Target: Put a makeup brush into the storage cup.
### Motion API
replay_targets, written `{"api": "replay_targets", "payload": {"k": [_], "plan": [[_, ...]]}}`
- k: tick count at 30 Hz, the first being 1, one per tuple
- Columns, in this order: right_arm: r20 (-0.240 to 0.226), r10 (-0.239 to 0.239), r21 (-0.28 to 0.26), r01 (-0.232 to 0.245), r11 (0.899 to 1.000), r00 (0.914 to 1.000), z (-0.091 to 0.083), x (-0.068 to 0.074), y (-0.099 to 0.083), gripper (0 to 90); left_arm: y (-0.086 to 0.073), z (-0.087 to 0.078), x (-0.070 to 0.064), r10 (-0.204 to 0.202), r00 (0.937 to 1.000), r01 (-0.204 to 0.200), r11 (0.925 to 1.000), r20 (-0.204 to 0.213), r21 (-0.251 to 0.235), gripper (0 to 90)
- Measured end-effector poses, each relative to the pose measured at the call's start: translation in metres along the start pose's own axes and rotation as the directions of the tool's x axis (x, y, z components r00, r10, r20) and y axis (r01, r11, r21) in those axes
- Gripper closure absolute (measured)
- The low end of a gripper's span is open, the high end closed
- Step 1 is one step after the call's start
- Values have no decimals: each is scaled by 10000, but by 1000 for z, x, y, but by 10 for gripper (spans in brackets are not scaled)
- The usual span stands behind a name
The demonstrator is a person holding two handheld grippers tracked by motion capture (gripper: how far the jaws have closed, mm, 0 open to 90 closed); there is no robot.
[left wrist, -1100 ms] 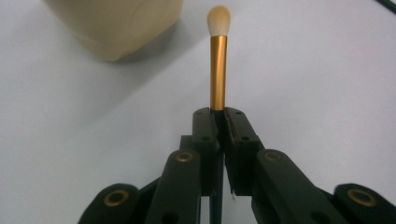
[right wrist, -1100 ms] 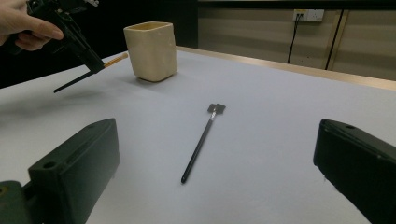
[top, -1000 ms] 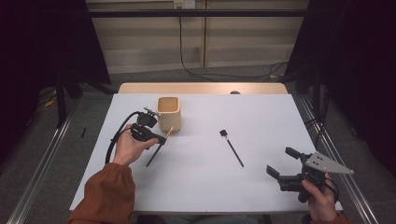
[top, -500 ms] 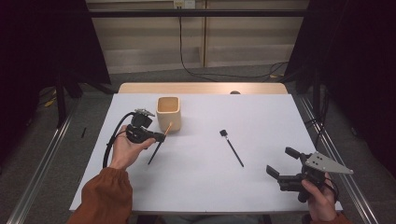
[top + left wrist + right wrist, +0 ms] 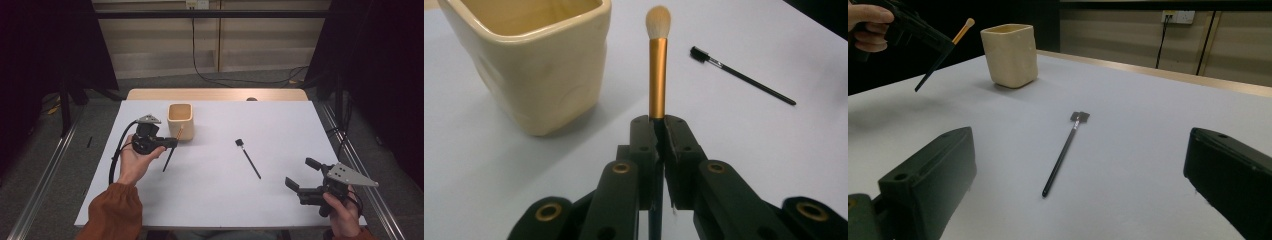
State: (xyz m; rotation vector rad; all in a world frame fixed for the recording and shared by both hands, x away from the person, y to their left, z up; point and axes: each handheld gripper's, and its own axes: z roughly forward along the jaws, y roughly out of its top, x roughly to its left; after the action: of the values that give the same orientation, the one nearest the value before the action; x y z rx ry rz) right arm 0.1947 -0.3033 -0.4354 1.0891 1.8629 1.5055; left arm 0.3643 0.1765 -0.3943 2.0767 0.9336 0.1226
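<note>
Beside the cream cup [image 5: 180, 120], the left claw [image 5: 172, 143] is now holding the makeup brush [image 5: 171, 151] higher than it was one second ago. At that time the brush was hanging lower over the bench [image 5: 225, 200], and its dark handle was pointing down toward the white surface. Now the hand is rising and coming closer to the cup, and the soft tip of the brush is almost at the level of the cup's rim.

Seen from the left gripper view, the jaws of this claw [image 5: 658, 131] are clenched on the black handle of the brush [image 5: 657, 75], just under the golden ferrule, and the pale bristles are pointing away from the camera. The cup [image 5: 539, 55] is standing just beside the brush, not touching it.

My judgement is that the person is bringing the brush to the cup to put it inside. For this, the brush still must go over the rim.

Near the bench's right front corner, the right claw [image 5: 302, 176] is resting in the hand with its jaws wide apart, grasping nothing, and it is not changing place. The second thin brush [image 5: 248, 158] is lying flat on the bench between the two claws, well apart from the cup.
</note>
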Motion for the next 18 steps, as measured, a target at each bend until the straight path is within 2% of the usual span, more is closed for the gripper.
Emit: {"api": "replay_targets", "payload": {"k": [8, 11, 18], "plan": [[1, -17, 5, 17, 10000, 10000, 0, 0, 0, 0, 0, -7, -1, -82, 10000, 81, 9975, -15, -703, 839], [-1, -14, 4, 14, 10000, 10000, 0, 0, 0, 0, 0, -8, -1, 44, 9999, -54, 9962, -116, -871, 839], [4, -6, -2, 6, 10000, 10000, 0, 0, 0, 0, 1, -13, -3, -14, 9999, -8, 9888, -151, -1490, 839]]}}
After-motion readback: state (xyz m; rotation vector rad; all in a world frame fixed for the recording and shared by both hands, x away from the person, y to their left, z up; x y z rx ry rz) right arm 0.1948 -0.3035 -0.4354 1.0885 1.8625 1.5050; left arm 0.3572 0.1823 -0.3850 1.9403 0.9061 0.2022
